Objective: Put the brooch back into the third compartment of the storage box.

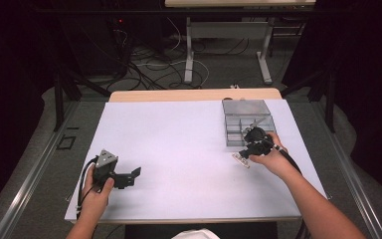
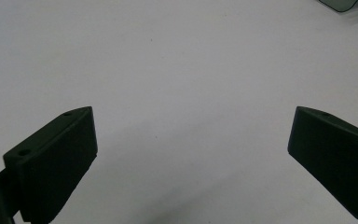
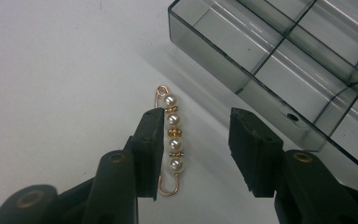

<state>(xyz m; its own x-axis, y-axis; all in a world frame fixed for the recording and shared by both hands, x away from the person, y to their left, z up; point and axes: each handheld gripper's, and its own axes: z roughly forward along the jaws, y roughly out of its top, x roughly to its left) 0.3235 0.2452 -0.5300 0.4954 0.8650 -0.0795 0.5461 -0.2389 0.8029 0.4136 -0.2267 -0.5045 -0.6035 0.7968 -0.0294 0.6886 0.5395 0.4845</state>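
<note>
- Your right gripper (image 3: pixel 196 149) has its jaws part open around a pearl pin (image 3: pixel 172 140); the gold wire and four round pearls lie against one pad, clear of the other.
- Just beyond stands a smoky clear plastic box (image 3: pixel 242 51) with bare compartments.
- Your left gripper (image 2: pixel 191 154) gapes wide, holding nothing, over the smooth white table (image 1: pixel 179 139).

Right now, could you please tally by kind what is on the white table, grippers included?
Grippers: 2, the left gripper and the right gripper
Pearl pins: 1, the pearl pin
Clear compartment boxes: 1, the compartment box
Total: 4
</note>
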